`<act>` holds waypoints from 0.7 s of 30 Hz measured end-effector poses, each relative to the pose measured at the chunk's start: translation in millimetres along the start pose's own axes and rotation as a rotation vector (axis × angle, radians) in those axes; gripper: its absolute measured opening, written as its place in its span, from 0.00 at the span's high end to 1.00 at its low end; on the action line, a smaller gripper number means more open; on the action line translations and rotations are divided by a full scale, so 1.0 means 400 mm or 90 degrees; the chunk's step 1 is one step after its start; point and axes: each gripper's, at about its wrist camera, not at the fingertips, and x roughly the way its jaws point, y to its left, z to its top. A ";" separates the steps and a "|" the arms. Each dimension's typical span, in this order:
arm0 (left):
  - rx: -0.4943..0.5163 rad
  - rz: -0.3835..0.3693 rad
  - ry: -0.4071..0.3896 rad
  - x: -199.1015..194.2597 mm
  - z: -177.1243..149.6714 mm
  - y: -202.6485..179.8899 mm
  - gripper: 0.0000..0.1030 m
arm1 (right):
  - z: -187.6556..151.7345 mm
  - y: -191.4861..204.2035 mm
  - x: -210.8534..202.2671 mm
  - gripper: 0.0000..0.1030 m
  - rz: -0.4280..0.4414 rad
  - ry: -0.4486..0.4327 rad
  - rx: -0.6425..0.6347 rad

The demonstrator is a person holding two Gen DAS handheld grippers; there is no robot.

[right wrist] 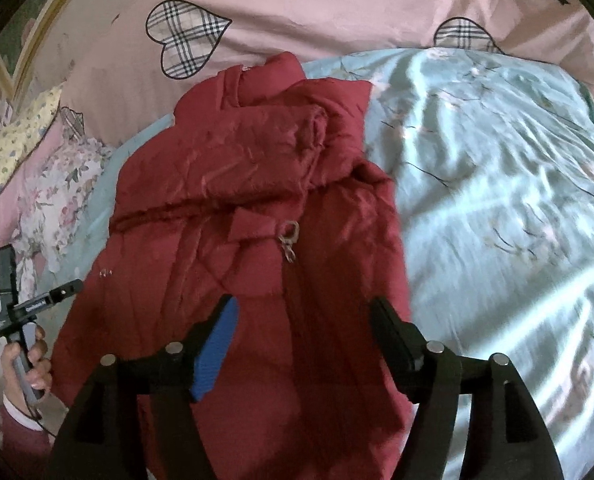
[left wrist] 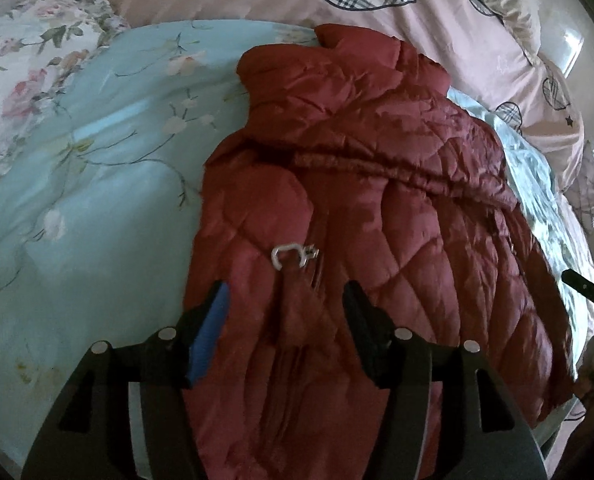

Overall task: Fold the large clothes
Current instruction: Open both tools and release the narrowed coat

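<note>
Dark-red quilted padded jacket (left wrist: pixel 357 200) lies on the pale-blue floral quilt (left wrist: pixel 97 160); we find both left gripper (left wrist: pixel 285 300) and right gripper (right wrist: pixel 303 316) spread wide, holding nothing. No legible writing.

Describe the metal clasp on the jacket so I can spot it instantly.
Find the dark red quilted jacket lying on the light blue floral quilt. Near its middle, topping the front zipper, sits a small silver clasp, the only shiny metal on the fabric.

Black two-finger grippers, silver pivot bolts.
Left gripper (left wrist: pixel 285 300), right gripper (right wrist: pixel 303 316): one blue ribbed pad (right wrist: pixel 215 354) each. Bare hand (right wrist: pixel 27 360), maroon sleeve (right wrist: pixel 21 440), white cuff.
</note>
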 end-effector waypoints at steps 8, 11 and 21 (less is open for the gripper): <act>-0.005 0.013 -0.001 -0.058 -0.070 0.036 0.37 | -0.079 -0.053 -0.053 0.27 -0.054 0.024 0.021; -0.013 0.010 0.005 -0.069 -0.094 0.054 0.36 | -0.106 -0.061 -0.055 0.27 -0.049 0.038 0.027; -0.042 0.007 0.035 -0.080 -0.162 0.124 0.31 | -0.184 -0.059 -0.032 0.27 -0.014 0.086 0.038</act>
